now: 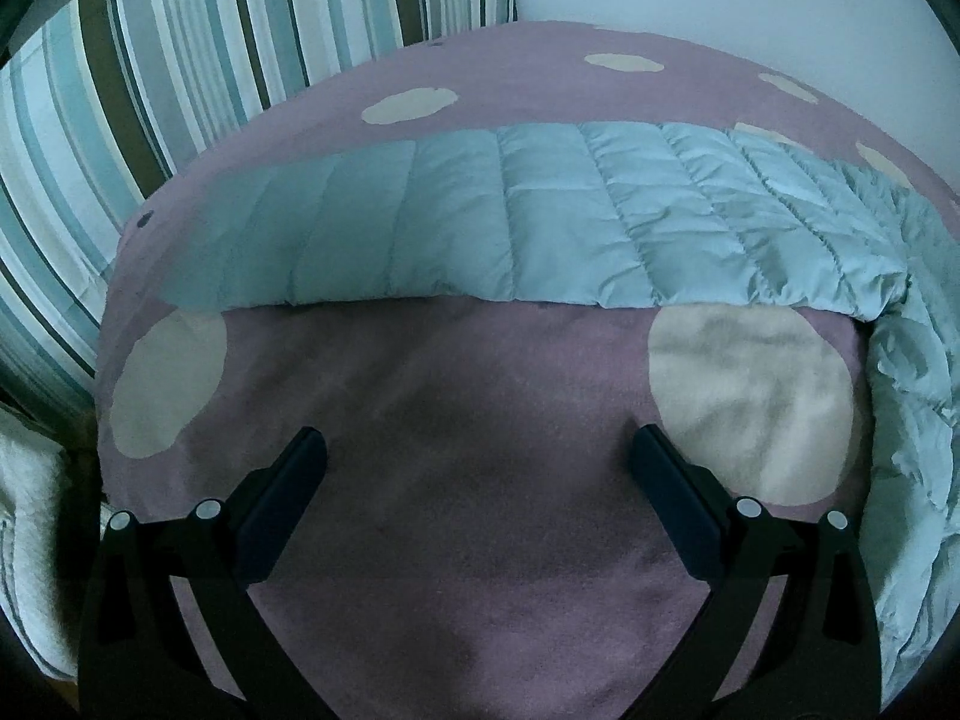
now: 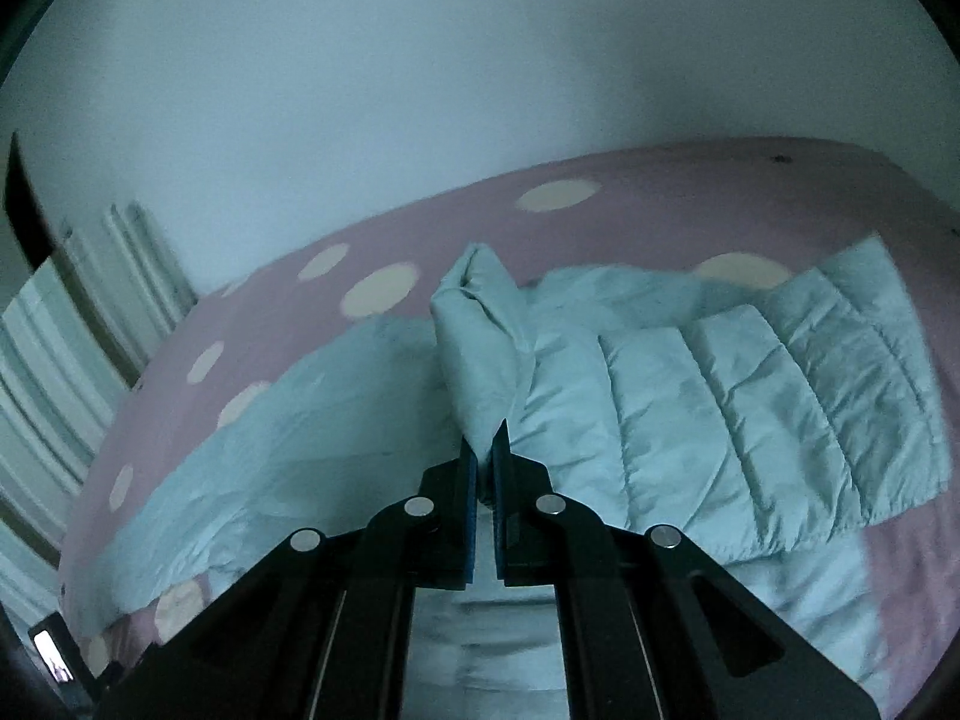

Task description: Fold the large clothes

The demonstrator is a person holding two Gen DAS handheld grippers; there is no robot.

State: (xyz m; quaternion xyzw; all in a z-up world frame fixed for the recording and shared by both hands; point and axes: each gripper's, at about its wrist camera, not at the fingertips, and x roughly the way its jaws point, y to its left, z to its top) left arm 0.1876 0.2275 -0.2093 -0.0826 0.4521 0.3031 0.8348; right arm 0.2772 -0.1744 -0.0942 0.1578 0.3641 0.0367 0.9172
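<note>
Jacket half-lifted on the spotted bed, one grip carrying it.
Left wrist view: my left gripper [image 1: 477, 468] hangs with jaws wide apart and empty over the pink blanket [image 1: 456, 540]; the quilted jacket [image 1: 540, 228] lies just beyond, so I'd judge it unsupported on this side. Right wrist view: my right gripper [image 2: 485, 456] is clamped on a bunched fold of the jacket [image 2: 720, 396]; slick fabric could slip or drag crooked. No containers in either view.
</note>
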